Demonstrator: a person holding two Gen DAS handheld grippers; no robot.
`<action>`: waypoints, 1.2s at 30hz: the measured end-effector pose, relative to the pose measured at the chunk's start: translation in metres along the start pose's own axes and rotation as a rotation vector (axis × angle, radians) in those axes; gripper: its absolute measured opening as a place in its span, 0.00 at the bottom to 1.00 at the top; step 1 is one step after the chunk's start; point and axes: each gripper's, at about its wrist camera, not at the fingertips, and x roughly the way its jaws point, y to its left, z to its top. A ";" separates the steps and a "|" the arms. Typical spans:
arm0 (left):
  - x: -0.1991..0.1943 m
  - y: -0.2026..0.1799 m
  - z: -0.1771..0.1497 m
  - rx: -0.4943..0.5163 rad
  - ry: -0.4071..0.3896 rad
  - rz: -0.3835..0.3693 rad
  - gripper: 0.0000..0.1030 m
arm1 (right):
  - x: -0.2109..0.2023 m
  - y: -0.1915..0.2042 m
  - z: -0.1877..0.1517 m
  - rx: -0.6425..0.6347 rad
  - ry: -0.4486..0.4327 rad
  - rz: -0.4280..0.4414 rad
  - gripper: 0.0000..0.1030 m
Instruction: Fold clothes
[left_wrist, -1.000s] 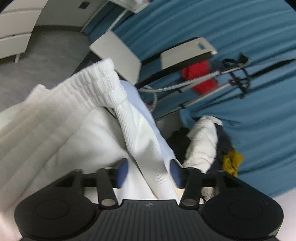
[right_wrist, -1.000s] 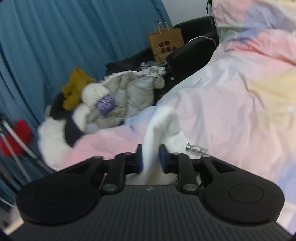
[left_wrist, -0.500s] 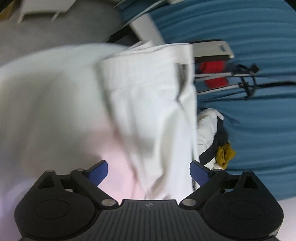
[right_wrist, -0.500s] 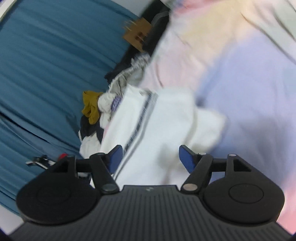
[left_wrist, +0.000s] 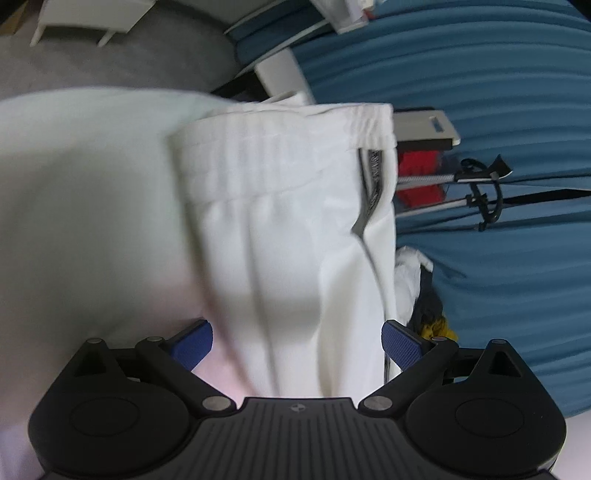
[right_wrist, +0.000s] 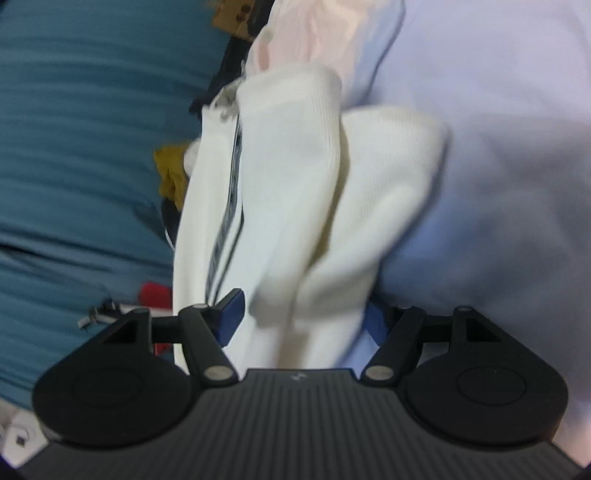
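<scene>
White garment (left_wrist: 295, 236): a ribbed white piece with a gathered elastic band and a dark striped trim down one side; it lies on the bed (right_wrist: 498, 155), on pastel bedding, close to the edge by the blue curtain (left_wrist: 498, 92).
Long axis: runs from 6 o'clock to 12 o'clock in both wrist views, straight away from each tool, with the elastic band at the far end in the left view.
Left tool (left_wrist: 295, 341): spread about as wide as it goes, gripping nothing; the near end of the cloth lies between the blue pads (left_wrist: 400, 343) without touching either that I can see.
Right tool (right_wrist: 301, 319): parted about two-thirds; a bunched fold (right_wrist: 369, 206) of the same white cloth (right_wrist: 280, 177) sits in the gap. The left pad stands clear of it, the right pad is half hidden behind the fabric, so contact there I cannot tell.
Trim: at 1 o'clock in the left view, 11 o'clock in the right.
Nearer hand: both equally close to the near end.
Coming move, my guess: pinch the near end and carry it toward 12 o'clock.
Clutter: a heap of other clothes (left_wrist: 424, 295) by the curtain.
</scene>
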 end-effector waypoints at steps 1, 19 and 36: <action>0.005 -0.004 0.002 0.019 -0.016 -0.003 0.91 | 0.002 0.001 0.002 -0.011 -0.020 0.007 0.68; -0.029 -0.014 0.020 -0.061 -0.134 -0.120 0.08 | -0.032 0.024 0.017 -0.207 -0.297 -0.028 0.08; -0.126 0.031 0.037 0.096 0.076 0.080 0.12 | -0.104 -0.050 0.030 -0.055 -0.148 -0.118 0.08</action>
